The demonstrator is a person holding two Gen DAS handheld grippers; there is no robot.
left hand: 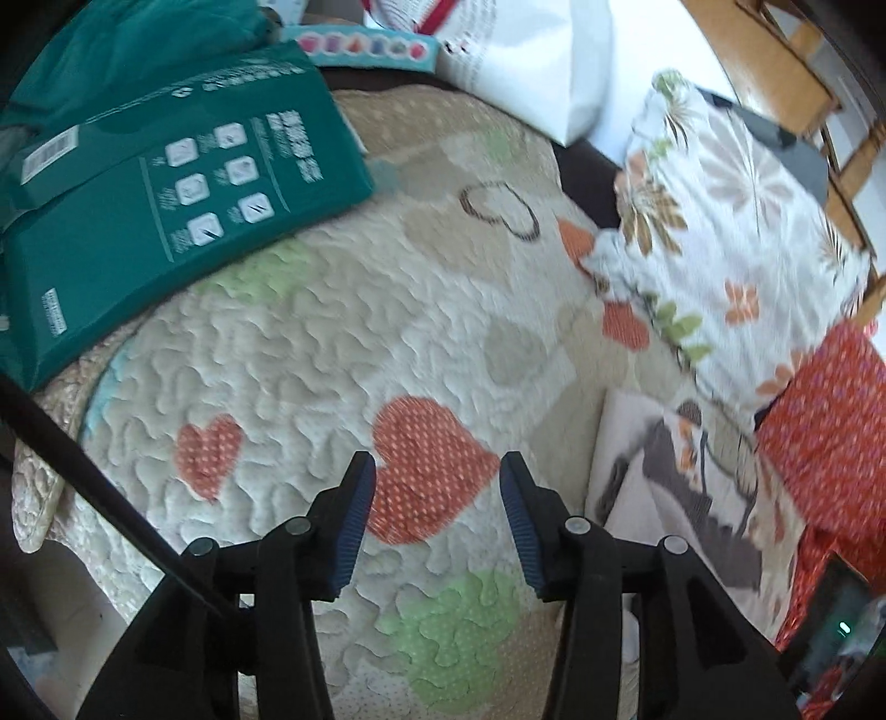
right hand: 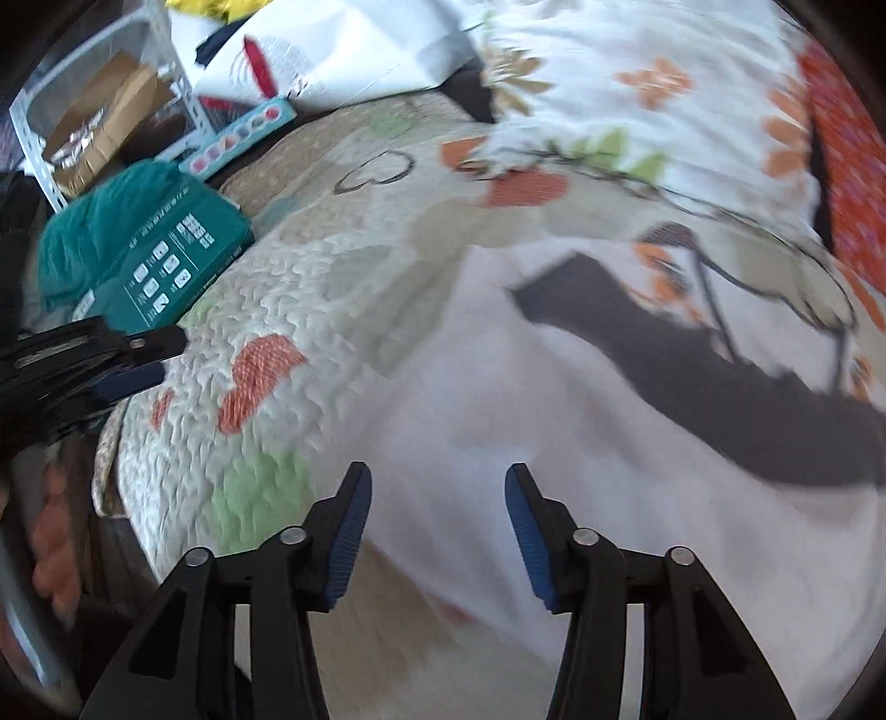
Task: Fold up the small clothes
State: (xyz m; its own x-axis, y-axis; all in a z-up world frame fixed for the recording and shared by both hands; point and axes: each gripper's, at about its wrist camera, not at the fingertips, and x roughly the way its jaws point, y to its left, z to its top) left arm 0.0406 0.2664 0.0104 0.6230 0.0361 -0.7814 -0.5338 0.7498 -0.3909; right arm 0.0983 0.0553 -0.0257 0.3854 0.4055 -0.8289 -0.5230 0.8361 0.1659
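A small white garment with a dark grey band (right hand: 554, 421) lies flat on the heart-patterned quilt (right hand: 310, 288); its edge shows at the right of the left wrist view (left hand: 664, 482). My right gripper (right hand: 437, 498) is open and empty, hovering just above the garment's near part. My left gripper (left hand: 437, 487) is open and empty over a red heart on the quilt (left hand: 332, 343), left of the garment. The left gripper also shows at the left edge of the right wrist view (right hand: 127, 360).
A green box (left hand: 166, 183) and teal cloth (right hand: 105, 221) lie at the quilt's far left. A floral pillow (left hand: 731, 238) and red patterned cloth (left hand: 830, 432) sit to the right. A white paper bag (left hand: 531, 50) and a paint set (left hand: 365, 47) lie at the back.
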